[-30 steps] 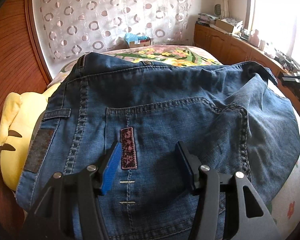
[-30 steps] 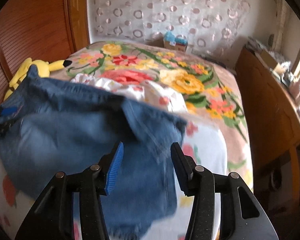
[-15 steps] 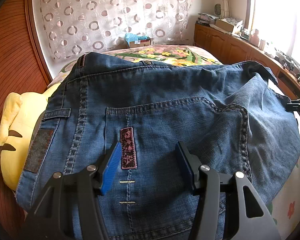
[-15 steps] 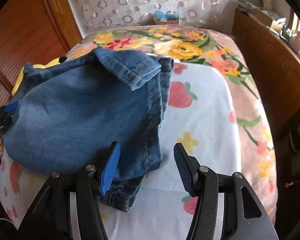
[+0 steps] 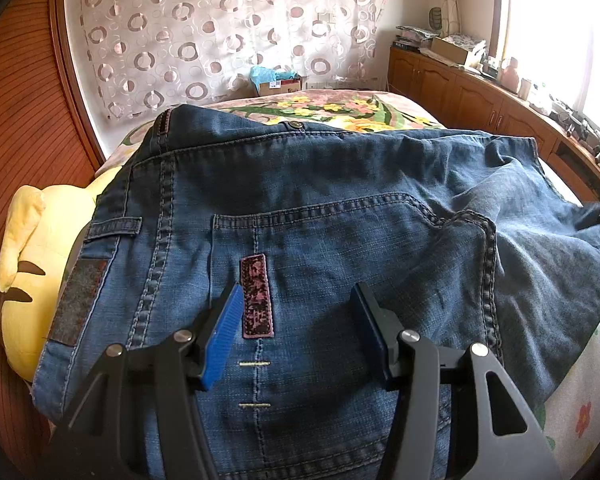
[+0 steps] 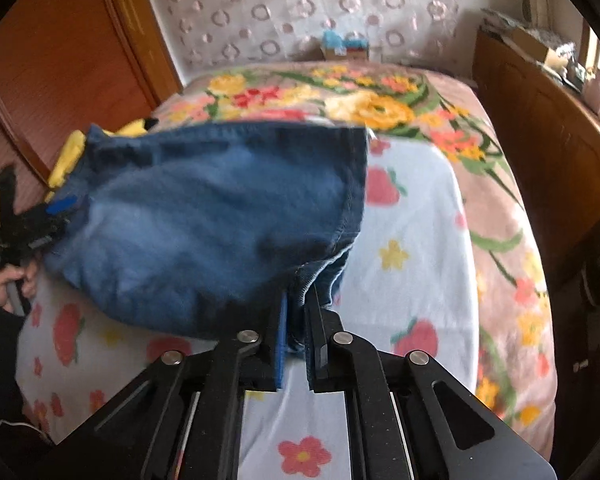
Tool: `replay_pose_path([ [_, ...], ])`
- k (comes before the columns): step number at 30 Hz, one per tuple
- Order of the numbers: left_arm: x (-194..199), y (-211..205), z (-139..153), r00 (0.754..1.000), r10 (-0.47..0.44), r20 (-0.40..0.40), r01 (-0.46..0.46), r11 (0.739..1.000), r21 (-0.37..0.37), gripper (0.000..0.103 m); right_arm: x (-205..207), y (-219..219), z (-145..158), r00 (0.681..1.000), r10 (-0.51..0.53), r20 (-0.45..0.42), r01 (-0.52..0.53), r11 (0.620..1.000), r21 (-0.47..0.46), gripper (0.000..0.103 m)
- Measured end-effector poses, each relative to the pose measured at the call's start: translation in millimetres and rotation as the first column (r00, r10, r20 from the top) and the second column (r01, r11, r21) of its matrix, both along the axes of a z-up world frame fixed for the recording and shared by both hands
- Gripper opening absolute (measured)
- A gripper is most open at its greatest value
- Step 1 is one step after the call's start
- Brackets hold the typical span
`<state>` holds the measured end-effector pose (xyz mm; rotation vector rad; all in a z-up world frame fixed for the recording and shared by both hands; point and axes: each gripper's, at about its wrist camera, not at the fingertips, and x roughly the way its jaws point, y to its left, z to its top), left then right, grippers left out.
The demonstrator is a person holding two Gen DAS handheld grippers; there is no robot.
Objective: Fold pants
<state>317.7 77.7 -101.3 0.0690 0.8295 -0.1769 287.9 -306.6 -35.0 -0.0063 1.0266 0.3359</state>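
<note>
Blue denim jeans (image 5: 340, 184) lie bunched on the bed, back pocket and maroon patch facing up. My left gripper (image 5: 298, 300) stands open just above that pocket, one blue pad on either side of the patch and no fabric pinched between them. In the right wrist view the jeans (image 6: 204, 208) show their paler side, folded over into a mound. My right gripper (image 6: 298, 300) is shut on the jeans' stitched near edge, with denim squeezed between its pads. The left gripper (image 6: 32, 220) shows at that mound's far left, held by a hand (image 6: 8, 284).
The bed carries a pale strawberry-print sheet (image 6: 412, 208) over a floral blanket (image 6: 380, 108). A yellow plush toy (image 5: 40, 264) lies left of the jeans against the wooden wall panel (image 5: 20, 100). Wooden cabinets (image 5: 460, 92) run along the right. A small box (image 5: 278, 82) sits beyond the bed.
My right gripper came in onto the jeans' edge and went from open to shut on the denim. The folded flap now lies flatter. The left gripper kept still.
</note>
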Motion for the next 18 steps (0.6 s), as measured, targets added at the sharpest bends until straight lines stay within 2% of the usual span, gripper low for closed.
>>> replay_pose_path([
  [1,0,0,0,1.0,0.0,0.0,0.0,1.0,-0.002,0.055,1,0,-7,1.0,-0.014,-0.012,0.014,1.0,-0.006,0.014],
  [2,0,0,0,1.0,0.0,0.0,0.0,1.0,-0.002,0.055,1,0,-10,1.0,-0.021,-0.015,0.021,1.0,-0.016,0.028],
  [4,0,0,0,1.0,0.0,-0.001,0.0,1.0,-0.007,0.055,3,0,-15,0.999,-0.04,-0.015,0.04,0.999,-0.026,0.045],
  [5,0,0,0,1.0,0.0,-0.001,0.0,1.0,-0.007,0.055,3,-1,-17,0.999,-0.048,-0.017,0.048,0.999,-0.021,0.047],
  [11,0,0,0,1.0,0.0,-0.001,0.0,1.0,-0.008,0.055,0,6,-23,0.999,-0.033,-0.032,0.032,0.999,-0.018,0.047],
  [15,0,1,0,1.0,0.001,-0.001,-0.001,1.0,-0.012,0.055,-2,14,-25,0.999,-0.013,-0.03,0.011,0.999,-0.049,0.046],
  [16,0,2,0,1.0,0.001,-0.001,-0.001,1.0,-0.011,0.055,-1,13,-25,0.999,-0.01,-0.033,0.008,0.999,-0.037,0.039],
  [17,0,2,0,1.0,0.001,-0.001,-0.001,1.0,-0.011,0.055,-1,13,-26,0.999,-0.004,-0.035,0.003,1.0,-0.029,0.024],
  [18,0,2,0,1.0,0.001,-0.001,-0.001,1.0,-0.011,0.055,-1,13,-26,0.999,0.008,-0.038,-0.009,1.0,-0.02,0.022],
])
